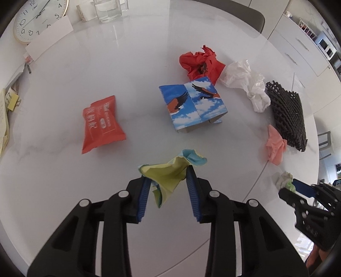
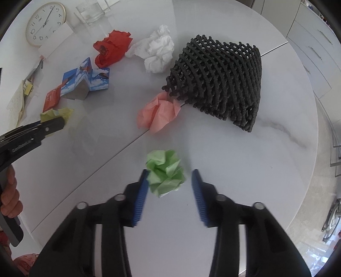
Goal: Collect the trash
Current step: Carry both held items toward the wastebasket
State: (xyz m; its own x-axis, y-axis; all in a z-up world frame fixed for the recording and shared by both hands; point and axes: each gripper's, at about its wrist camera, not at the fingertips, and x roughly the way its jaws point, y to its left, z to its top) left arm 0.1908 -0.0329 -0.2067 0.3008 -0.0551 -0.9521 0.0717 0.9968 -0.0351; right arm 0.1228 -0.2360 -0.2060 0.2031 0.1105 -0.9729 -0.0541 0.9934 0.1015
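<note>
On the white table (image 2: 234,170), near its front edge: green wad (image 2: 165,171) between the half-open right gripper (image 2: 169,181) pads, touching the left pad only; yellow wad (image 1: 168,172) likewise bracketed, ungripped, by the left gripper (image 1: 168,181).

At the far edge of my white marble counter (image 1: 127,64) lies a round wall clock (image 1: 38,19), beside a clear glass container (image 1: 108,10) and yellowed papers (image 1: 3,119).
</note>
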